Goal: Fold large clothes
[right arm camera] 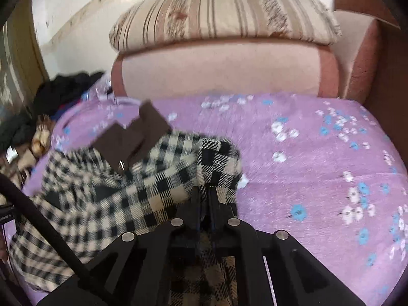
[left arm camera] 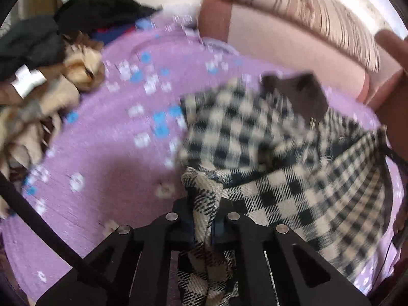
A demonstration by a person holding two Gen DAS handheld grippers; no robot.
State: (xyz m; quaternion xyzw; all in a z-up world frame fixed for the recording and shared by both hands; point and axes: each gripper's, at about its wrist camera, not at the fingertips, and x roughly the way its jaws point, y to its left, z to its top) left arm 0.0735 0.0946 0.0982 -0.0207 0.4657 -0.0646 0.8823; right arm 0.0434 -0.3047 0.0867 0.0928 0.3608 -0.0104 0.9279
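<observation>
A black-and-cream checked garment (left arm camera: 267,153) with a dark brown collar (left arm camera: 301,97) lies bunched on the purple flowered bedspread (left arm camera: 114,153). In the left wrist view my left gripper (left arm camera: 204,216) is shut on a gathered fold of that checked cloth, which runs down between the fingers. In the right wrist view the same garment (right arm camera: 114,183) spreads to the left with its brown collar (right arm camera: 135,135) uppermost, and my right gripper (right arm camera: 205,204) is shut on another bunch of its cloth. A person's hand (left arm camera: 390,51) shows at the right edge of the left wrist view.
A pile of dark and tan clothes (left arm camera: 38,71) sits at the left of the bed. A pink bolster (right arm camera: 224,68) and a striped pillow (right arm camera: 221,15) lie along the far side. Bare purple bedspread (right arm camera: 318,173) stretches right of the garment.
</observation>
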